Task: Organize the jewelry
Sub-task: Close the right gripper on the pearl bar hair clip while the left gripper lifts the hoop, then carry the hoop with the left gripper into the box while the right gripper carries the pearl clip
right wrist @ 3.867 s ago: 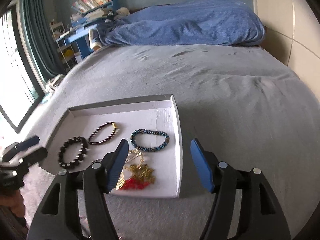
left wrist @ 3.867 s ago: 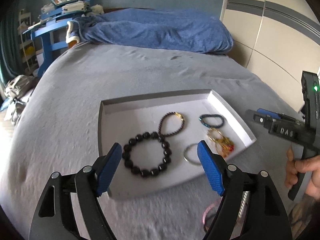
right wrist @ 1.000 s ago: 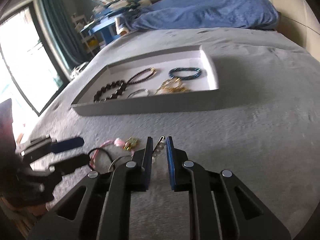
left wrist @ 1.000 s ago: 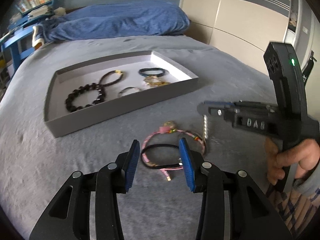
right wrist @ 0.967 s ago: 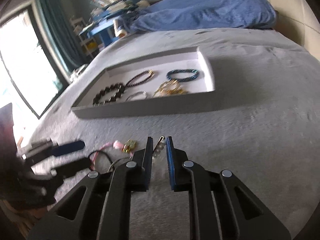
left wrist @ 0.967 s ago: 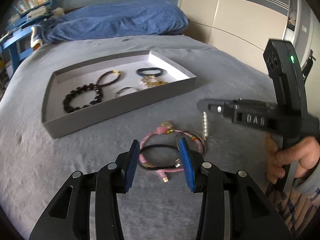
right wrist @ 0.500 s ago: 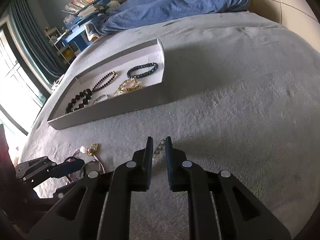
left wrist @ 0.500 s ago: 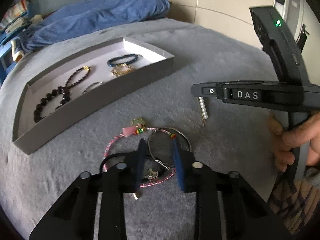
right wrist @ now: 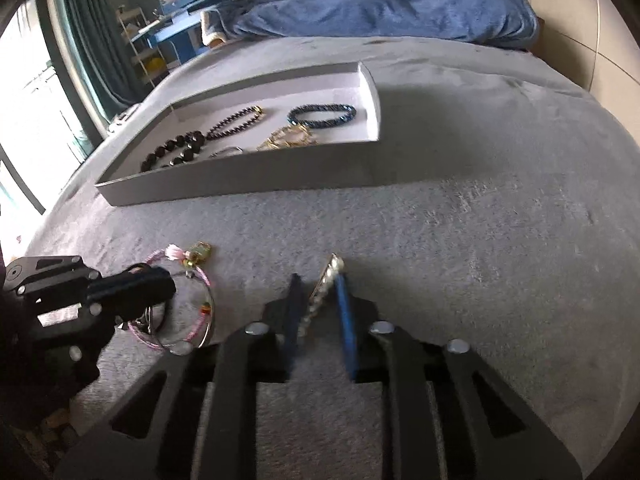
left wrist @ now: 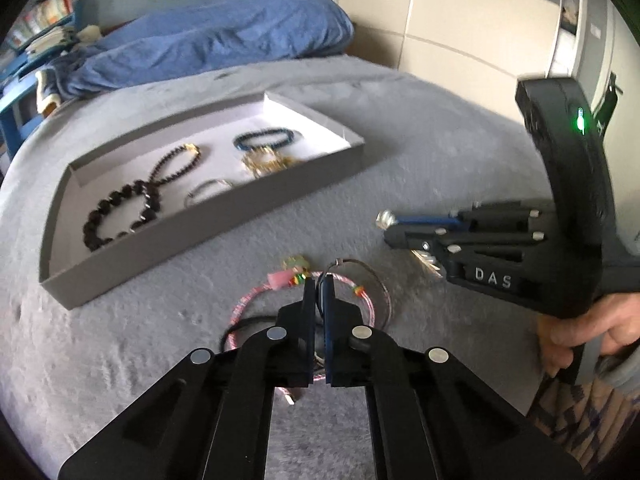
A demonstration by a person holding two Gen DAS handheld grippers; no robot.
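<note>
A grey tray [left wrist: 224,216] [right wrist: 256,178] on the bed holds several bracelets, among them a black bead bracelet [left wrist: 120,216] and a blue one [right wrist: 322,115]. In front of it lie a pink cord bracelet [left wrist: 256,294] [right wrist: 188,332], a black cord and a thin silver hoop [left wrist: 364,270]. My left gripper [left wrist: 318,282] is shut on the silver hoop among this pile. My right gripper [right wrist: 318,280] stands partly open around a pearl hair clip [right wrist: 326,280] that leans between its fingers; it also shows in the left wrist view [left wrist: 394,226].
A blue duvet [left wrist: 208,44] [right wrist: 384,0] lies at the head of the bed. A beige wardrobe [left wrist: 460,20] stands to the right. A blue desk and shelf with books [right wrist: 180,32] and a window with curtains [right wrist: 80,48] are at the left.
My left gripper has closed on the silver hoop in the pile. My right gripper, shut on the pearl clip before, has opened a little and sits low on the bed.
</note>
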